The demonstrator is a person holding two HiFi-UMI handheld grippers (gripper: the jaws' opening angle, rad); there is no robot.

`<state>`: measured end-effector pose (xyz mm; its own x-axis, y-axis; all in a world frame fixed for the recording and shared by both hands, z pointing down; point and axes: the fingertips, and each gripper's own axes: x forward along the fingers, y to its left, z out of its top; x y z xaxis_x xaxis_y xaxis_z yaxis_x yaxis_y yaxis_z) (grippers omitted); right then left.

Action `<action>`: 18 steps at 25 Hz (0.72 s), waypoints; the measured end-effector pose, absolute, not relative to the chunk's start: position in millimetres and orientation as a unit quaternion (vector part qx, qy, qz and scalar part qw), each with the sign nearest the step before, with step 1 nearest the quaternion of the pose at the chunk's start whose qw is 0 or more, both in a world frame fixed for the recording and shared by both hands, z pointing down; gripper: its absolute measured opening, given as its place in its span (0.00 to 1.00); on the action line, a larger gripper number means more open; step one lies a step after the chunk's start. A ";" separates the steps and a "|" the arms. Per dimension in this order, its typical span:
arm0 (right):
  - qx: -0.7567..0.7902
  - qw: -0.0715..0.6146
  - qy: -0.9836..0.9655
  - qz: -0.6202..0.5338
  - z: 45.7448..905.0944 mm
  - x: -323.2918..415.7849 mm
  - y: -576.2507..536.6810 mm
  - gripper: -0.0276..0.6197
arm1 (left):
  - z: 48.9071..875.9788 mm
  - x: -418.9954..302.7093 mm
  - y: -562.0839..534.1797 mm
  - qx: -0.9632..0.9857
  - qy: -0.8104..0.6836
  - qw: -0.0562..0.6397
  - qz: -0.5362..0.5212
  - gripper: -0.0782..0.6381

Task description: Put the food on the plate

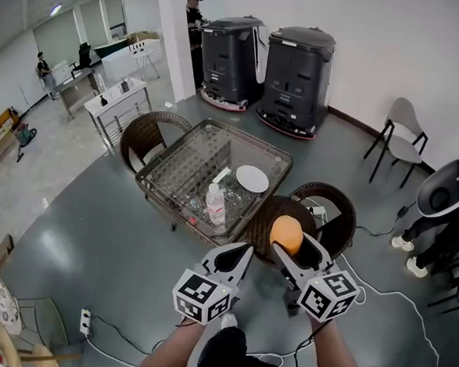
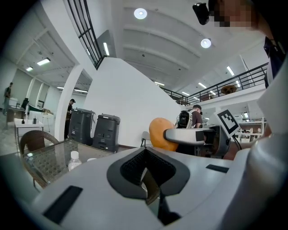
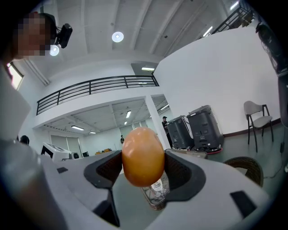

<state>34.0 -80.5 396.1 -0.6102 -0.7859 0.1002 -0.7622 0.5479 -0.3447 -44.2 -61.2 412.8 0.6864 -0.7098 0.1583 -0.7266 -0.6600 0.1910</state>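
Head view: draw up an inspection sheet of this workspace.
Surface: glass-topped table, wicker chairs around it.
Job's things: white plate empty on the table; orange food not yet on it.
Clutter: water bottle standing on the table.
Grippers: left tongs shut, empty; right tongs shut on the orange food.
Cables: white cable on the floor at right; power strip lower left.
Surroundings: two dark machines by the wall, grey chair, people further off.

No words, numbers or brand names can be read anywhere. The cubes on the left gripper (image 1: 242,255) and right gripper (image 1: 288,240) carry only black-and-white square markers. The label on the bottle (image 1: 216,205) is too small to read.
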 end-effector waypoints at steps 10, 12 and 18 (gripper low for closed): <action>-0.471 0.032 0.862 -0.185 392.4 6.8 -167.0 0.51 | 412.5 -79.8 -145.9 0.916 -0.376 0.133 0.048 0.12; -0.476 0.032 0.860 -0.182 388.2 5.0 -178.5 0.51 | 409.6 -84.0 -156.7 0.917 -0.373 0.133 0.046 0.12; -0.480 0.033 0.858 -0.176 386.2 3.8 -208.0 0.51 | 409.5 -95.9 -183.1 0.915 -0.378 0.135 0.042 0.12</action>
